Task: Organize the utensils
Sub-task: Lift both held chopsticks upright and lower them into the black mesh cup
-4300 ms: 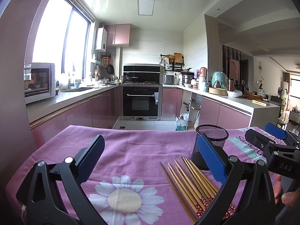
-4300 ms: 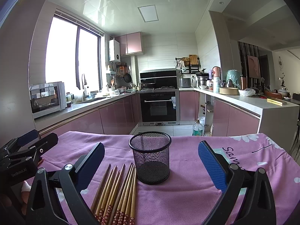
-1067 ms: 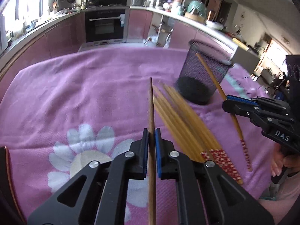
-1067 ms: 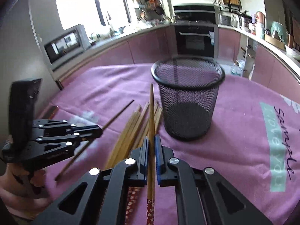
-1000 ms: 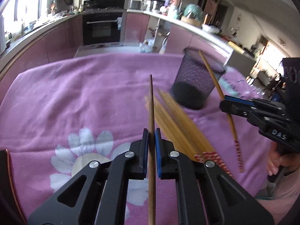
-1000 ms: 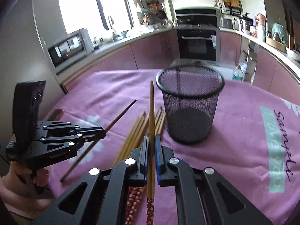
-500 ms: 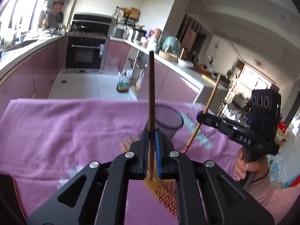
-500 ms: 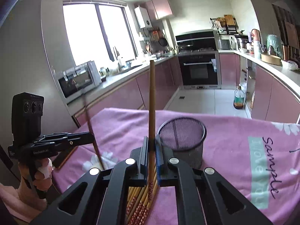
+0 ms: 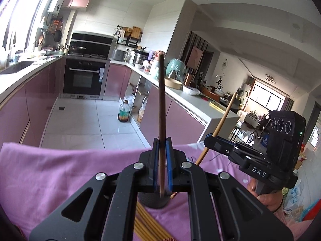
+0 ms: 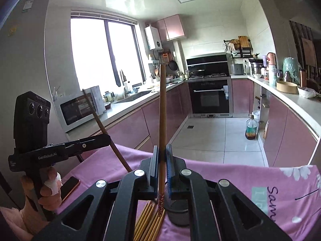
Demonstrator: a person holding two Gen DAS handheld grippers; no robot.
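Note:
My left gripper [image 9: 161, 150] is shut on a dark wooden chopstick [image 9: 161, 100] that points up and away over the table. My right gripper [image 10: 162, 156] is shut on a lighter chopstick [image 10: 162, 110] with a red patterned end. Each gripper also shows in the other's view: the right gripper [image 9: 208, 138] with its chopstick [image 9: 222, 120], the left gripper [image 10: 108, 138] with its chopstick [image 10: 100, 120]. The black mesh cup [image 10: 178, 212] stands below, mostly hidden behind the jaws; only its base [image 9: 153, 200] shows in the left wrist view. Several loose chopsticks [image 10: 148, 221] lie beside it on the cloth.
A purple flowered tablecloth [image 9: 50, 170] covers the table. A phone [image 10: 69, 186] lies near its left edge. Beyond it are the tiled kitchen floor, pink cabinets, an oven [image 10: 209, 98], a microwave [image 10: 77, 108] and a bottle [image 10: 251, 128] on the floor.
Both grippers have risen and tilted up, each lifting its chopstick off the cloth. The mesh cup and the pile have dropped to the bottom of both views.

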